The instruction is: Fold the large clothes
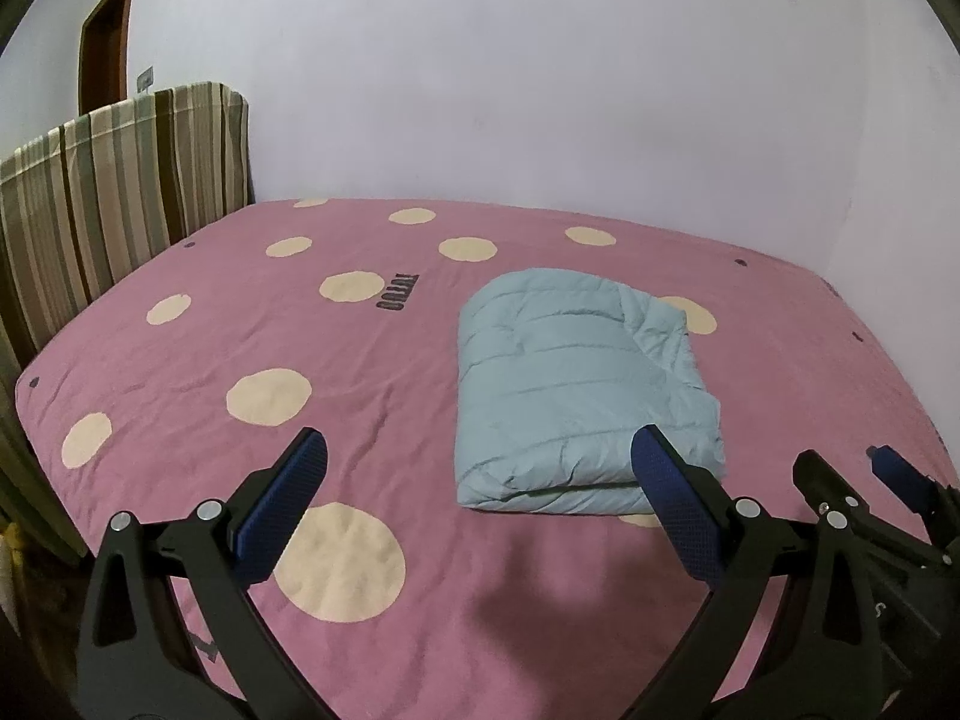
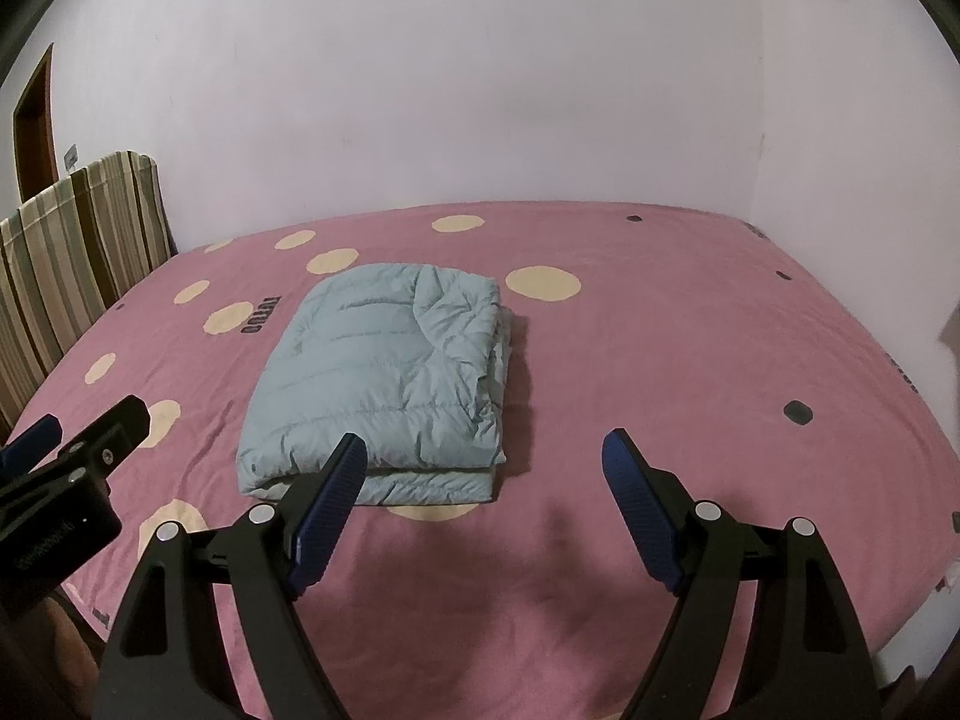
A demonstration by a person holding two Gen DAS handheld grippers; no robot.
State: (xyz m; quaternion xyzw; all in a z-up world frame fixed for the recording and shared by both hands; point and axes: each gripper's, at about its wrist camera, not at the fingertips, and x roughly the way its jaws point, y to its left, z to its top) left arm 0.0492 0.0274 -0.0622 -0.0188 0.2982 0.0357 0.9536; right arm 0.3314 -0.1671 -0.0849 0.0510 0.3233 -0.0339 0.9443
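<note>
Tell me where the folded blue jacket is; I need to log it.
The folded blue jacket lies on the pink dotted bedspread, near its middle, just beyond the open right tongs and toward their left side; neither tongs touch it.

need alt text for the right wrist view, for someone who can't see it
A light blue puffy jacket, folded into a neat rectangle, lies on a pink bed cover with cream dots. The right gripper is open and empty in front of it, touching nothing. The left gripper shows at the left edge.

free: pink bedsheet (image 2: pixel 690 330) around folded jacket (image 2: pixel 384 372) | blocked: wall (image 2: pixel 480 90), striped headboard (image 1: pixel 120 180)
</note>
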